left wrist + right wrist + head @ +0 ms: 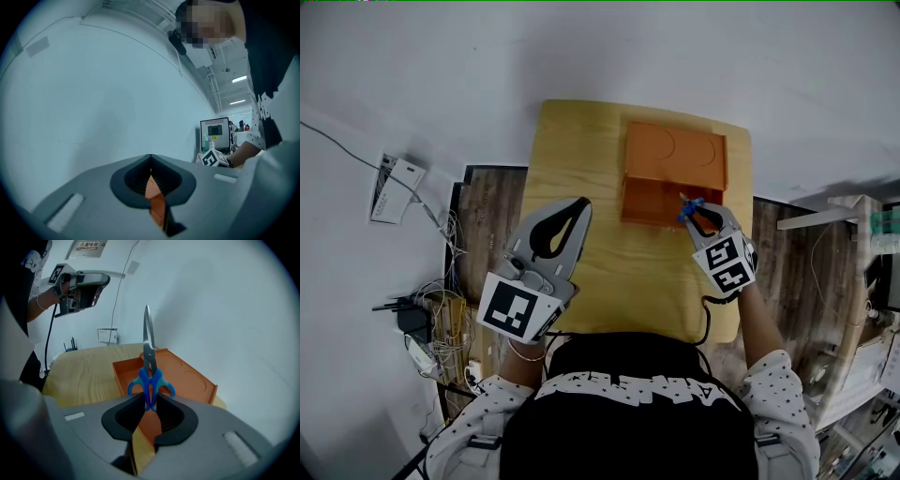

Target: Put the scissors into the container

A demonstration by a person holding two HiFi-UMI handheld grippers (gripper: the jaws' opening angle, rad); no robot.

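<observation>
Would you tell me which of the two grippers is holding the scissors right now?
The right gripper: its jaws clamp the blue-handled scissors by the orange container; the left gripper holds nothing.

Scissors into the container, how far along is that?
Pickup looks done: the right gripper is shut on the blue-handled scissors, blades pointing away, held over the open compartment of the orange container. The left gripper is shut, empty, off to the side. Left to do: lower the scissors in and release.

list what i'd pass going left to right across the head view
white box → left gripper → scissors → right gripper holding them
</observation>
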